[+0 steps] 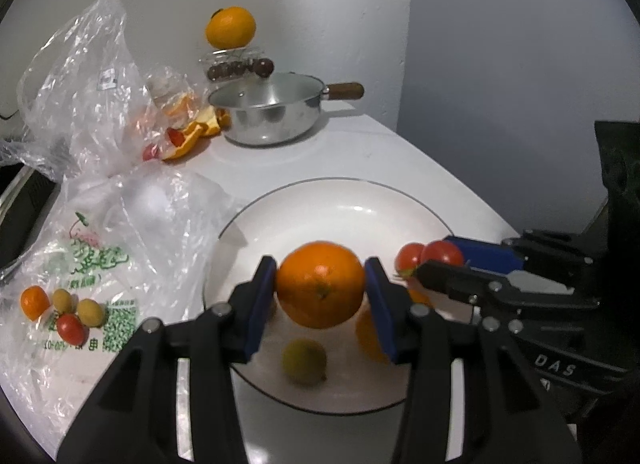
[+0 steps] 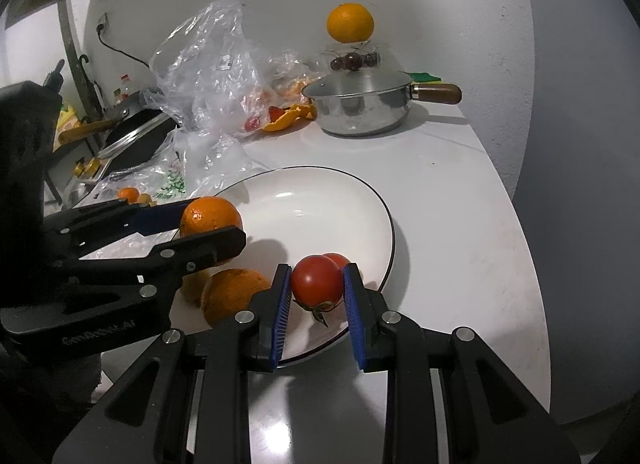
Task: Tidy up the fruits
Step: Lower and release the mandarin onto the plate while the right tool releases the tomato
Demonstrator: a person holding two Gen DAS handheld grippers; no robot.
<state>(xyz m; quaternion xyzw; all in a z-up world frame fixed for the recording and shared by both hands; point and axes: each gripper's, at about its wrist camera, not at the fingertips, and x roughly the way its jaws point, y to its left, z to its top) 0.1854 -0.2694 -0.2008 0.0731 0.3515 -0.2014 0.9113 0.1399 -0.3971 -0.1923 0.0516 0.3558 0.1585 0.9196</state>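
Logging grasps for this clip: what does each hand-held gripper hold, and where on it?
Left hand-held gripper: an orange, clamped across its sides. Right hand-held gripper: a red tomato, pinched at its sides.

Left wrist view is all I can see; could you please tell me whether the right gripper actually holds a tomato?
Observer: Yes, the right gripper is shut on a tomato, stem downward, over the near edge of the plate.
Operator: Thank you. Is the orange shape behind my right finger a whole fruit?
Observer: Yes, a second orange rests whole on the plate.
Operator: And what lies left of the bags, please?
Observer: A dark pan with a wooden handle.
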